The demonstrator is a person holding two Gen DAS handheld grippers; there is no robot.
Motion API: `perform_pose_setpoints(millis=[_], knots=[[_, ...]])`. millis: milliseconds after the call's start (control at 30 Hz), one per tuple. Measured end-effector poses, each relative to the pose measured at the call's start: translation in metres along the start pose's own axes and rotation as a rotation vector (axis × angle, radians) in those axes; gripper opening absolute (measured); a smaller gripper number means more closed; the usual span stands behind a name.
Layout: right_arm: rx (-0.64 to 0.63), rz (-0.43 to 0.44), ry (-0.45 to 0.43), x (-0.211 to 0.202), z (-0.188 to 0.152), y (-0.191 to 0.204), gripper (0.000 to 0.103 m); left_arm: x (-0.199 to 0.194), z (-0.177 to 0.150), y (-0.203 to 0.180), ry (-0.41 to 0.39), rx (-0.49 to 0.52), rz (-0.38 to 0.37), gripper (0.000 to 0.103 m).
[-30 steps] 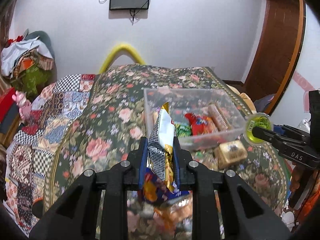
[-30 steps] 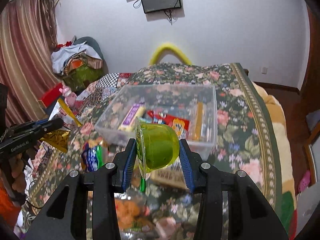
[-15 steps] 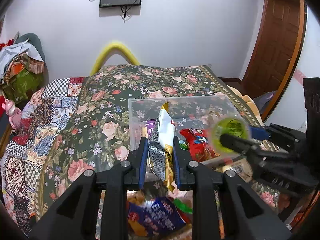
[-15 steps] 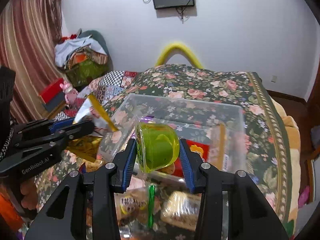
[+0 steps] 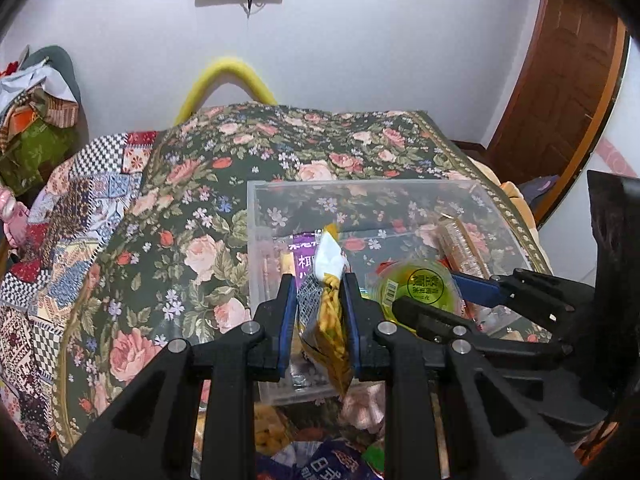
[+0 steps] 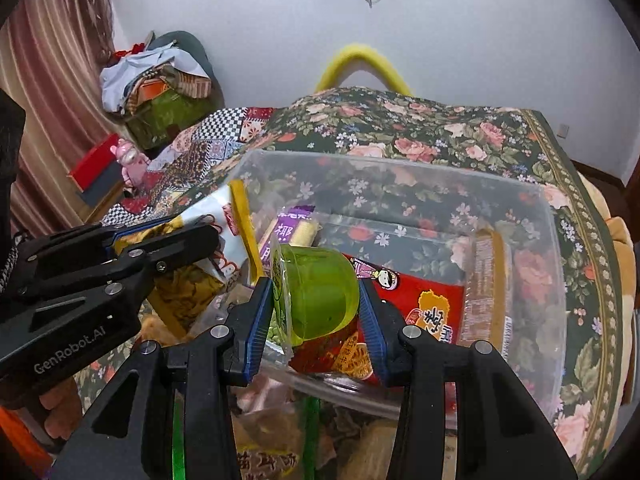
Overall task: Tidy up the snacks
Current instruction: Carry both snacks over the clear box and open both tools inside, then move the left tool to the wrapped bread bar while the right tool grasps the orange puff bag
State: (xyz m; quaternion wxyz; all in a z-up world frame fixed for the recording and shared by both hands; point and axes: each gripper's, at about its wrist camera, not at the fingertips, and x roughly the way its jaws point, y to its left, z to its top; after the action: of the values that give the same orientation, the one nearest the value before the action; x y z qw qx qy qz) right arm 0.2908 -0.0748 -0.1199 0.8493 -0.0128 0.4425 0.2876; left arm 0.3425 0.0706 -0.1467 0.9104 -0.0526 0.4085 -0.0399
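My left gripper (image 5: 319, 304) is shut on a white and yellow snack bag (image 5: 326, 312), held upright over the near left corner of a clear plastic bin (image 5: 360, 188). My right gripper (image 6: 316, 304) is shut on a green jelly cup (image 6: 316, 292), held on its side just above the bin's near edge (image 6: 392, 160). The cup (image 5: 414, 286) and the right gripper (image 5: 424, 300) also show in the left wrist view; the bag (image 6: 224, 220) and left gripper (image 6: 160, 236) show in the right wrist view. Inside the bin lie a purple pack (image 6: 286, 228), a red pack (image 6: 420, 304) and a long biscuit pack (image 6: 486, 280).
The bin stands on a bed with a floral cover (image 5: 192, 208). Loose snack packs (image 5: 320, 460) lie in front of the bin, near me. A yellow arc (image 5: 224, 80) rises behind the bed. A clothes pile (image 6: 160, 76) is at the left, a wooden door (image 5: 560, 80) at the right.
Both grippers have moved forward to the bin with their loads. The bag and the cup now hang over the bin's near side, close together.
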Motion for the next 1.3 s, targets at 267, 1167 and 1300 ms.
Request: perform_pose_setpoints(millis=[267,1167,1300], knots=[[-0.004,-0.016,0.006,0.001,-0.002,0.0,0.042,0.008,-0.003,0.005,0.035,-0.027,0.01,0.021],[-0.032,-0.058,-0.099,-0.104,-0.05,0.007,0.066,-0.108,-0.059,-0.008,-0.03,0.035,0.031,0.063],[-0.02,-0.047,-0.083,-0.11,-0.067,0.007,0.066,-0.11,-0.081,-0.006,0.006,0.046,0.026,0.063]])
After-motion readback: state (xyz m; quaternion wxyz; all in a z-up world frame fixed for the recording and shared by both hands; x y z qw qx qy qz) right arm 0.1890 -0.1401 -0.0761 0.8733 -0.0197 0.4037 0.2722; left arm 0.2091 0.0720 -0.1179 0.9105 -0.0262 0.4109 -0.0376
